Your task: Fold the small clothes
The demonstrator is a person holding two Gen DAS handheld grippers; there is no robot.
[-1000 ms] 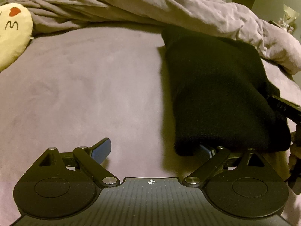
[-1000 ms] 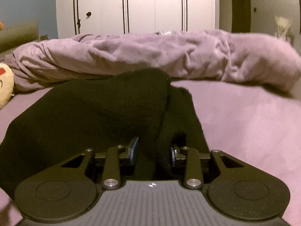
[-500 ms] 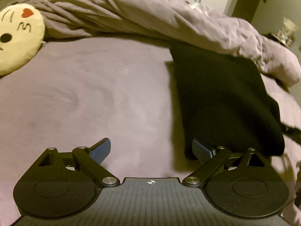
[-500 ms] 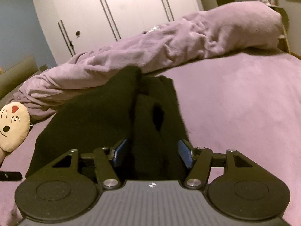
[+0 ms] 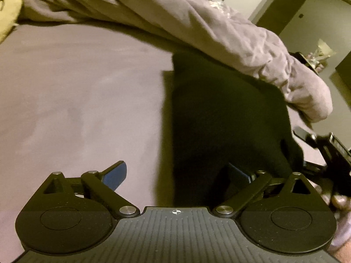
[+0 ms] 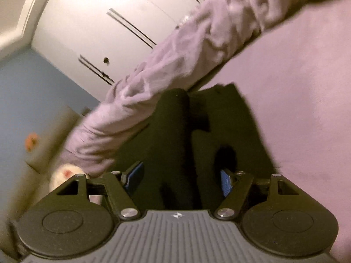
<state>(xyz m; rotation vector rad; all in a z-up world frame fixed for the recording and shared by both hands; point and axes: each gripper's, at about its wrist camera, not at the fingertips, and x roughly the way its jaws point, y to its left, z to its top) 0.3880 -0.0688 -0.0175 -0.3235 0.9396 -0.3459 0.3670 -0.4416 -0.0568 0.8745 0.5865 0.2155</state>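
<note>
A black knit garment (image 5: pixel 223 118) lies folded lengthwise on the purple bed sheet (image 5: pixel 76 100). My left gripper (image 5: pixel 177 174) is open wide at the garment's near left edge, its right finger over the black cloth, its left finger over bare sheet. In the right wrist view the garment (image 6: pixel 175 131) rises in a fold between the fingers. My right gripper (image 6: pixel 181 178) is open around that fold, tilted sideways. The right gripper also shows at the far right of the left wrist view (image 5: pixel 324 151).
A rumpled purple duvet (image 5: pixel 197 22) lies along the far side of the bed. A yellow plush pillow (image 5: pixel 8 11) sits at the far left. White wardrobe doors (image 6: pixel 98 32) stand behind the bed. A hand (image 5: pixel 340 201) shows at the right edge.
My right gripper has opened wider around the black fold and rolled sideways. My left gripper has shifted right, so its right finger now sits over the garment.
</note>
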